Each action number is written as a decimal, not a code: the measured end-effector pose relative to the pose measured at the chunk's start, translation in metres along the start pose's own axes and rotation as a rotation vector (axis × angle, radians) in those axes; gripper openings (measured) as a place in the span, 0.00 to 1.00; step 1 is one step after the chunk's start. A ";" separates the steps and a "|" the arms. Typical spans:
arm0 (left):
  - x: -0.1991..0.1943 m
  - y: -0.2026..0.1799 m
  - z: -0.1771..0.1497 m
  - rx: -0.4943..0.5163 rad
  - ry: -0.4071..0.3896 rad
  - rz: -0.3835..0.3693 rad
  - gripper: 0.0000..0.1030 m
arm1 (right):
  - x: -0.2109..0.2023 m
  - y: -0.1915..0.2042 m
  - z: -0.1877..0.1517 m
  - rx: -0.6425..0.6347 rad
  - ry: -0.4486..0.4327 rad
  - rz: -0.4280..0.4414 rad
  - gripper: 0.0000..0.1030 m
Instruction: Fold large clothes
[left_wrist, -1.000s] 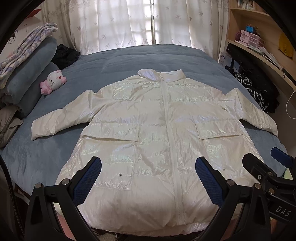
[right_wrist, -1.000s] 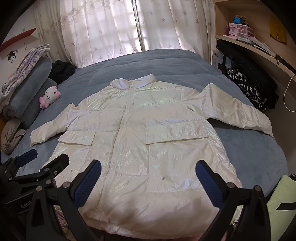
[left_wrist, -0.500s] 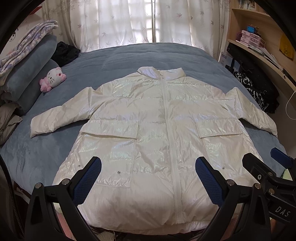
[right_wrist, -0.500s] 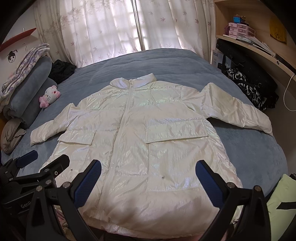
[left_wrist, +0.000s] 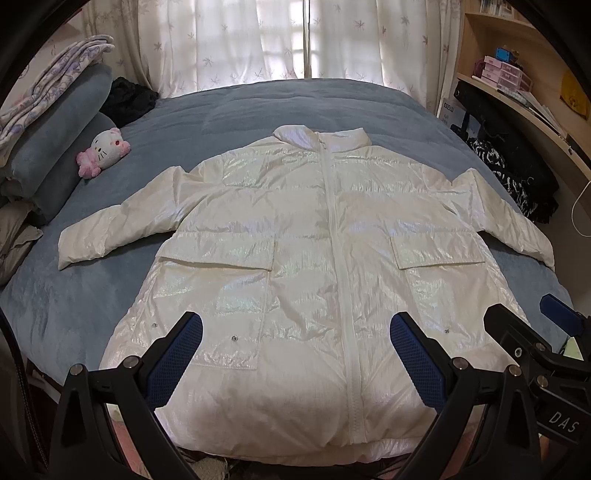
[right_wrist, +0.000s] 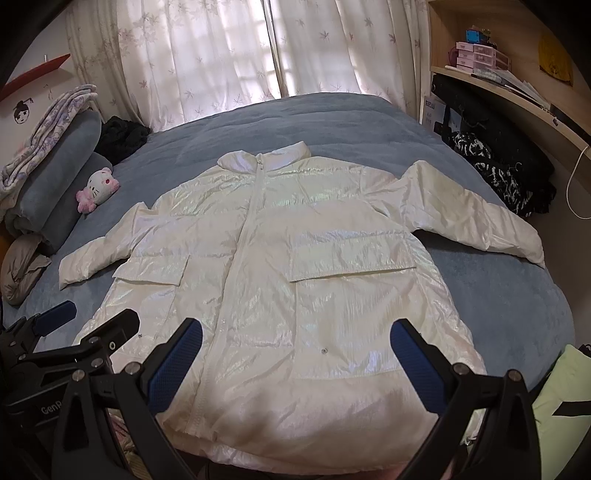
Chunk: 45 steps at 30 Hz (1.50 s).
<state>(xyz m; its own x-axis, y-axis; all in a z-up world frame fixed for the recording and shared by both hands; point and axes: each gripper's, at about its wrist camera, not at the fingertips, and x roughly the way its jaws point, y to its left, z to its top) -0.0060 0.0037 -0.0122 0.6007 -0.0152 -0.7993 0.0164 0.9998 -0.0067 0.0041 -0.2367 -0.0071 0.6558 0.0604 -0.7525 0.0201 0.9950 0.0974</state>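
A large shiny white puffer jacket (left_wrist: 314, 266) lies flat, front up and zipped, on a blue bed (left_wrist: 295, 107), both sleeves spread out; it also shows in the right wrist view (right_wrist: 295, 266). My left gripper (left_wrist: 295, 354) is open and empty, above the jacket's hem near the bed's front edge. My right gripper (right_wrist: 295, 362) is open and empty, above the hem right of the zipper. The right gripper also shows at the right edge of the left wrist view (left_wrist: 532, 332), and the left gripper shows at the lower left of the right wrist view (right_wrist: 88, 325).
A pink and white plush toy (left_wrist: 103, 151) lies by rolled blue and grey bedding (left_wrist: 55, 155) at the left. Dark clothes (left_wrist: 127, 99) sit at the bed's far left. A shelf unit (left_wrist: 517, 96) with black bags (left_wrist: 517, 166) stands right. A pale green item (right_wrist: 561, 391) lies lower right.
The left wrist view has shifted slightly, so the jacket sits a little further right and nearer. The jacket has not moved and both grippers stay open.
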 end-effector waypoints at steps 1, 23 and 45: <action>0.000 0.001 0.001 0.000 0.001 0.000 0.97 | 0.001 0.001 0.001 -0.002 -0.001 0.000 0.99; 0.008 -0.007 0.010 0.016 0.009 0.004 0.98 | 0.009 -0.001 -0.007 -0.017 -0.003 0.008 0.99; 0.000 -0.065 0.113 0.112 -0.203 -0.145 0.98 | -0.027 -0.044 0.103 0.007 -0.142 -0.066 0.99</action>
<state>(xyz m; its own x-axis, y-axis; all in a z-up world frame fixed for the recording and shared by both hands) 0.0836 -0.0627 0.0563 0.7336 -0.1707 -0.6577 0.1956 0.9800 -0.0362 0.0630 -0.2900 0.0760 0.7531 -0.0172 -0.6577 0.0717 0.9959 0.0559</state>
